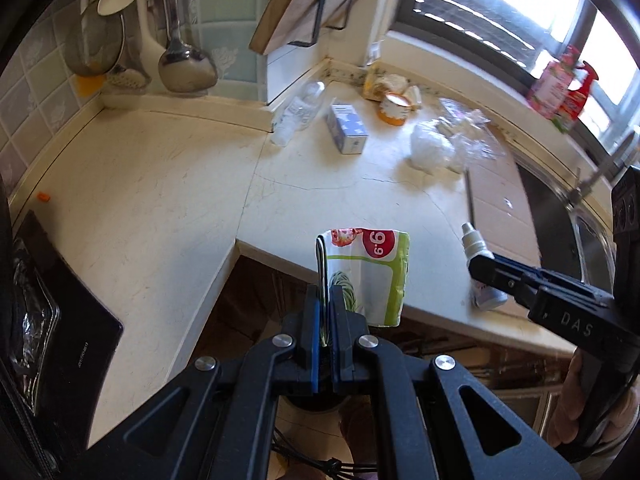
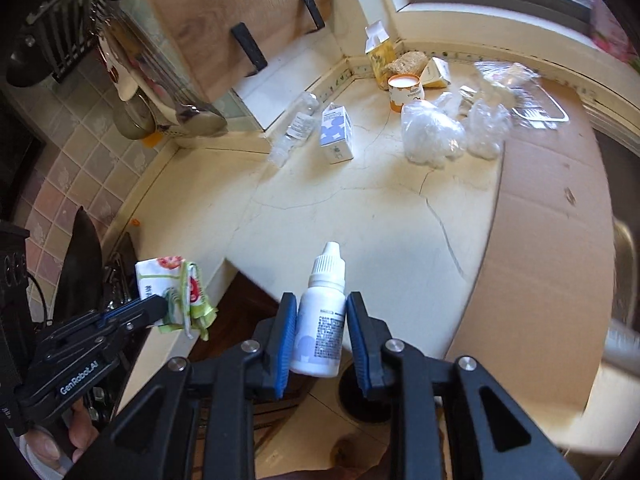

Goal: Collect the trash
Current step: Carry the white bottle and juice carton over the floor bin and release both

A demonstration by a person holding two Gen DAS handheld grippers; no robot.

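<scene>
My left gripper (image 1: 326, 300) is shut on a flat green-and-white wrapper (image 1: 368, 276) with a red price dot, held upright past the counter's front edge. The same wrapper (image 2: 176, 296) and left gripper (image 2: 160, 307) appear at lower left in the right wrist view. My right gripper (image 2: 322, 312) is shut on a small white dropper bottle (image 2: 320, 328), nozzle pointing up. That bottle (image 1: 478, 250) and the right gripper (image 1: 482, 270) show at the right of the left wrist view. More trash lies at the back: a clear bottle (image 2: 296, 128), a blue-white carton (image 2: 337, 134), an orange-white cup (image 2: 405, 90) and crumpled plastic bags (image 2: 434, 132).
The cream counter (image 2: 360, 208) wraps an inner corner, with dark cabinets (image 1: 256, 296) below. A stove (image 1: 60, 320) sits left, a sink (image 1: 560, 220) right with a cardboard sheet (image 2: 552, 216) beside it. Ladles (image 1: 186, 64) hang on the tiled wall. A yellow carton (image 2: 380, 54) stands by the window corner.
</scene>
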